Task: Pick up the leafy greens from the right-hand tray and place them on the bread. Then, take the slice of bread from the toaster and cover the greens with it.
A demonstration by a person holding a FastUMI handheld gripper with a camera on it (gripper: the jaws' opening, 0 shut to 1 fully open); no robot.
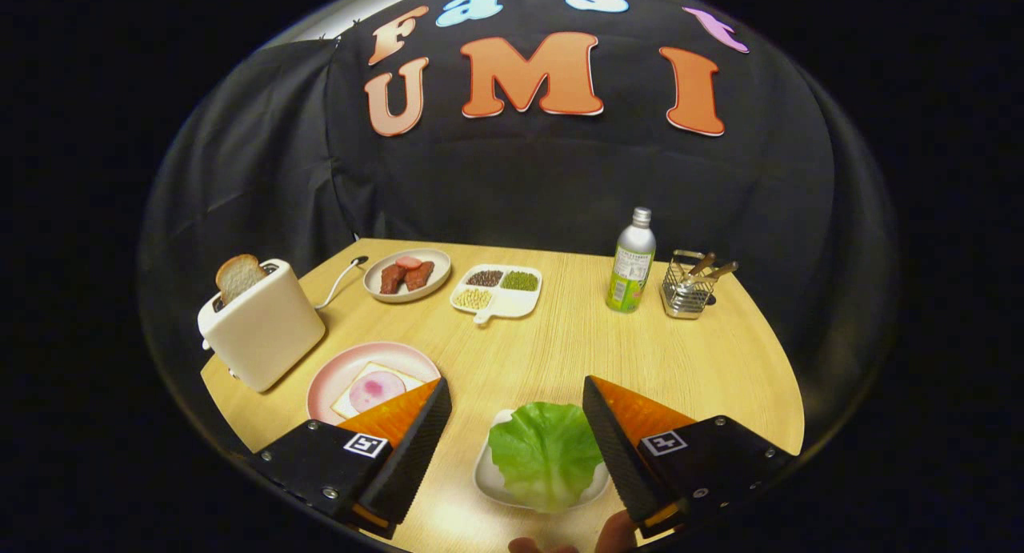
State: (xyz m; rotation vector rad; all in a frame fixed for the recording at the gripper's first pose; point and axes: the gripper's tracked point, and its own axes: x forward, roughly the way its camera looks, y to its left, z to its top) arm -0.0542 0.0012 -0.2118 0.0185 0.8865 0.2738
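Hand-held gripper [517, 425] hovers over the near edge of a round wooden table [624, 353], its two fingers spread wide apart and gripping nothing. Between the fingers, closer to the right one, a leafy green [546, 453] lies on a small white tray [490, 473], the leaf covering most of it. Part of a person's hand [616, 533] shows at the very near edge, just below the tray.

To the left, partly behind the left finger, a pink plate [352, 369] carries a slice of bread [356, 394] topped with a round of pink ham [376, 389]. Farther left stands a white toaster [260, 325] with a second slice of bread [238, 277] sticking up out of its slot; a white cord [340, 281] runs from behind the toaster toward the far side of the table.

Along the far side, from left to right, sit a beige oval dish [384, 289] of reddish-brown meat pieces [406, 275], a white divided tray [512, 301] holding dark, green and pale grains in separate compartments, a metal bottle with a green label [632, 271], and a wire utensil holder [686, 293] with wooden-handled tools leaning out of it. Black cloth forms the booth's wall behind the table.
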